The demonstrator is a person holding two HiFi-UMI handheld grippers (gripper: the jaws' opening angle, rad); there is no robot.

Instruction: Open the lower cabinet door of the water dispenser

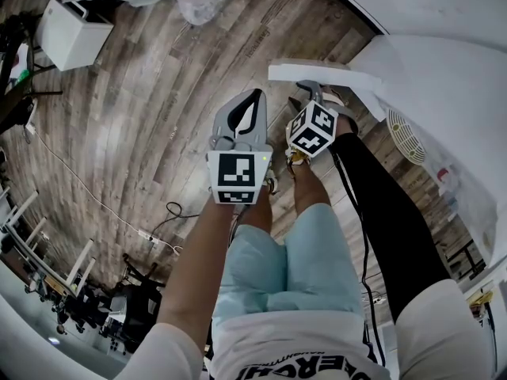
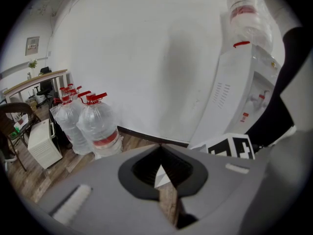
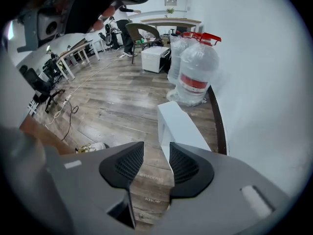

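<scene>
The white water dispenser [image 2: 243, 94] stands against the wall with a bottle [image 2: 248, 14] on top. In the head view its body [image 1: 444, 70] is at the right. Its lower cabinet door [image 1: 317, 71] stands swung out over the wood floor. My right gripper [image 1: 309, 87] is right at that door's edge. In the right gripper view the door [image 3: 177, 124] shows edge-on just beyond my open right gripper [image 3: 156, 148], with only floor between the pads. My left gripper [image 1: 255, 93] hangs beside it, left of the door. It is shut [image 2: 159, 147] on nothing.
Several large water bottles [image 2: 98, 126] [image 3: 195, 72] stand by the wall past the door. A white box [image 1: 71, 30] [image 3: 155, 58] sits further off. A cable [image 1: 103, 204] runs across the floor. Desks and chairs [image 3: 73, 58] fill the far side. The person's feet [image 1: 301, 161] are under the grippers.
</scene>
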